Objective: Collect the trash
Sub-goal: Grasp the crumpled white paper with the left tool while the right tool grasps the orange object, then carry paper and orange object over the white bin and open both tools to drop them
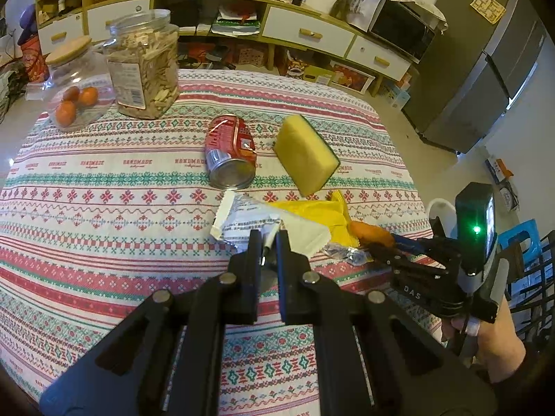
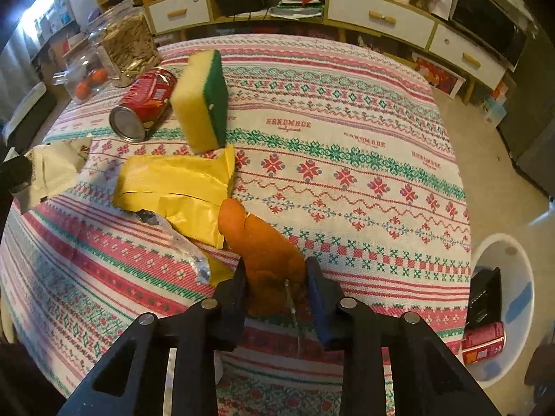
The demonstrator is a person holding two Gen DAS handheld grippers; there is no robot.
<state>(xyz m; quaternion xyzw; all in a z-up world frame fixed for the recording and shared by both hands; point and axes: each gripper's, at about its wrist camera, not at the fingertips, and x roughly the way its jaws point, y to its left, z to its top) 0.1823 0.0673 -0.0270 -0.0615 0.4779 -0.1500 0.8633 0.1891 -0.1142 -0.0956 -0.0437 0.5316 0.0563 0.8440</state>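
On the patterned tablecloth (image 1: 104,180) lie a crushed red can (image 1: 230,152), a yellow-green sponge (image 1: 307,154), a yellow wrapper (image 2: 177,190), a white torn wrapper (image 1: 256,222) and an orange peel (image 2: 267,253). My left gripper (image 1: 267,239) is shut on the edge of the white wrapper. My right gripper (image 2: 275,277) is shut on the orange peel, just above the cloth; it also shows in the left wrist view (image 1: 381,246). A silvery foil scrap (image 2: 187,253) lies by the yellow wrapper.
A glass jar of snacks (image 1: 144,69) and a lidded jar with oranges (image 1: 74,93) stand at the far left. A white bin (image 2: 499,315) with trash sits on the floor right of the table. A cabinet with drawers (image 1: 305,34) runs behind.
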